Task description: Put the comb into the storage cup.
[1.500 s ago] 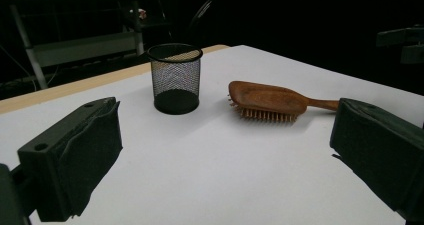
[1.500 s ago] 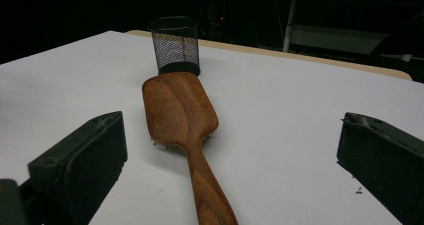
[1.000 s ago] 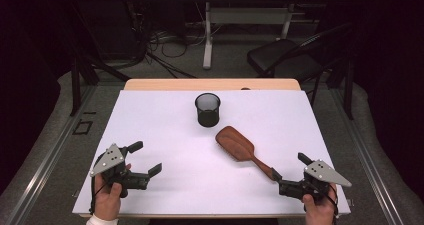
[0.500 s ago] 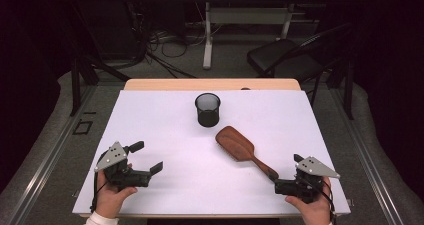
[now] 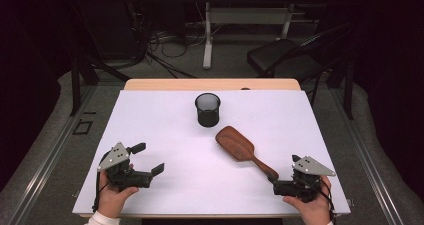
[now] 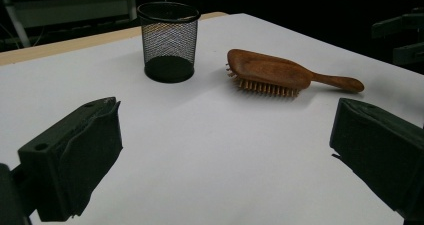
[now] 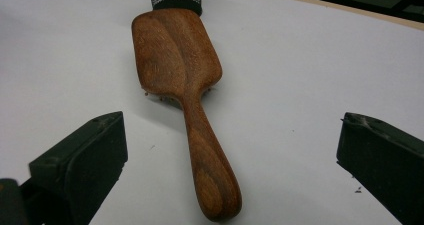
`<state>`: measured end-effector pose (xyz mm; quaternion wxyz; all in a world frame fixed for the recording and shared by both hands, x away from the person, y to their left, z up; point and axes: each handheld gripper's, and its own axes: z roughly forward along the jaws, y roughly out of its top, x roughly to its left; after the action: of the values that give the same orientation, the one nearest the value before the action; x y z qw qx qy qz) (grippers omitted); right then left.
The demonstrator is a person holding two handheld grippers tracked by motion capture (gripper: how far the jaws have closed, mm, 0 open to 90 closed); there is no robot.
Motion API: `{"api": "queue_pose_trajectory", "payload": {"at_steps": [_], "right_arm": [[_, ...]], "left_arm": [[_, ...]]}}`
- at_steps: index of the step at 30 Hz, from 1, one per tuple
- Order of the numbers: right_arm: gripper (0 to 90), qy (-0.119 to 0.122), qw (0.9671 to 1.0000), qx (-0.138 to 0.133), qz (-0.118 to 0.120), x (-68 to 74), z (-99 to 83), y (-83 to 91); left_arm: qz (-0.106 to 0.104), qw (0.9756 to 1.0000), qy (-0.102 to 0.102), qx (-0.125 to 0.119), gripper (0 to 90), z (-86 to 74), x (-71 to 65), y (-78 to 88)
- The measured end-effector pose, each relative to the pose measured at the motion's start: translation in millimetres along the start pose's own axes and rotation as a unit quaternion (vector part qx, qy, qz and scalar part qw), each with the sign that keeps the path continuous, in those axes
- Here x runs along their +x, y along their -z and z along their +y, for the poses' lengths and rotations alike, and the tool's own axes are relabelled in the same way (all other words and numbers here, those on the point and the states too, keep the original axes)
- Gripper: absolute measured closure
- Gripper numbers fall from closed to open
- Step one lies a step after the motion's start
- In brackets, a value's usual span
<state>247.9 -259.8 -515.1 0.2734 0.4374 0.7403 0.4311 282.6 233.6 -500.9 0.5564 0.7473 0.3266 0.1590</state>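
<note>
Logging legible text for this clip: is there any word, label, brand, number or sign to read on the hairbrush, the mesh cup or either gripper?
None: the wooden hairbrush, the black mesh cup, the white table and both grippers bear no readable text.

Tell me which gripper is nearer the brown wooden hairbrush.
Right. The right gripper sits just behind the brown wooden hairbrush's handle tip, jaws open; the left gripper is far across the table.

Smooth, satin-finished wooden hairbrush (image 7: pixel 182 80); black wire-mesh metal pen cup (image 6: pixel 169 40); matt white desk (image 5: pixel 165 130); matt black plastic tool jaws.
</note>
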Motion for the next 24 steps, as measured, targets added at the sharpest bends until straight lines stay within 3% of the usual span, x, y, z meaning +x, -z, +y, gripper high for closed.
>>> {"api": "queue_pose_trajectory", "payload": {"at_steps": [6,12,24], "right_arm": [[0.0,0.002,0.9998,0.017,0.011,0.3,2.0,-7.8],[2.7,0.012,0.9989,0.035,0.028,2.2,6.3,-13.3],[8.1,0.018,0.9966,0.071,0.038,3.5,15.2,-24.3]], "left_arm": [[-0.013,0.9998,0.012,-0.010,0.3,0.0,3.5,-1.0],[-0.011,0.9999,0.008,-0.010,0.3,-2.8,2.7,0.3],[-0.019,0.9997,0.009,-0.015,0.4,-4.3,-1.5,0.2]]}}
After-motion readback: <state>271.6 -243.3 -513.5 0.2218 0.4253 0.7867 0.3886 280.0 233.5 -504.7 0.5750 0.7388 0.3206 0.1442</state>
